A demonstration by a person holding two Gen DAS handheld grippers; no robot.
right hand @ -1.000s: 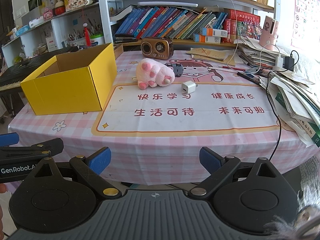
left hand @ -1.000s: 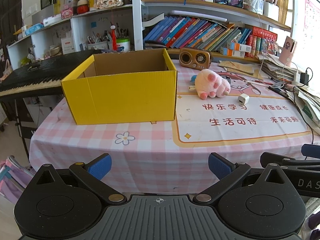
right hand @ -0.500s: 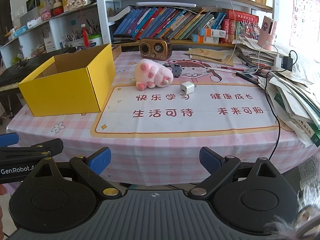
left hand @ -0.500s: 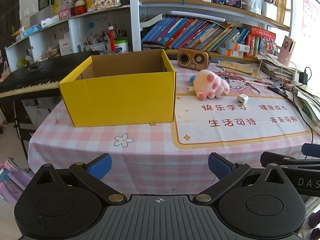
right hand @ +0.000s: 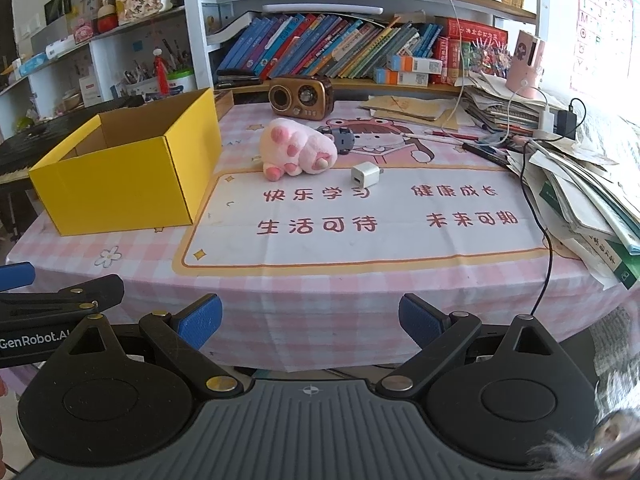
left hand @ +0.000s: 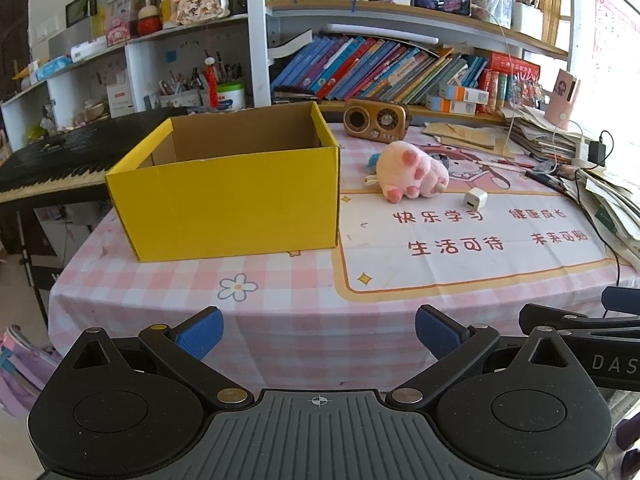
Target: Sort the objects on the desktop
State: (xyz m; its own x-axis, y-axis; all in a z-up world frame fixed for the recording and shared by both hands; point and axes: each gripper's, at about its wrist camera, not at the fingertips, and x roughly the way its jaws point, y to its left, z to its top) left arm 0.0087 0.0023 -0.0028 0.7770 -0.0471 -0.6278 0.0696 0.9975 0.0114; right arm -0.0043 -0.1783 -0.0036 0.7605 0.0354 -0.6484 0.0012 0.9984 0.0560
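left gripper (left hand: 319,330): spread wide, nothing between its pads, off the table's near edge | yellow box (left hand: 236,196): open-topped landmark on the checked cloth | pink paw plush (left hand: 412,176): right of box | white charger cube (left hand: 475,199): just right of plush | right gripper (right hand: 310,320): spread wide, empty

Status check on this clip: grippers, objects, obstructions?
Left gripper open, right gripper open, both empty. Plush paw, white charger beside yellow box. Path clear.
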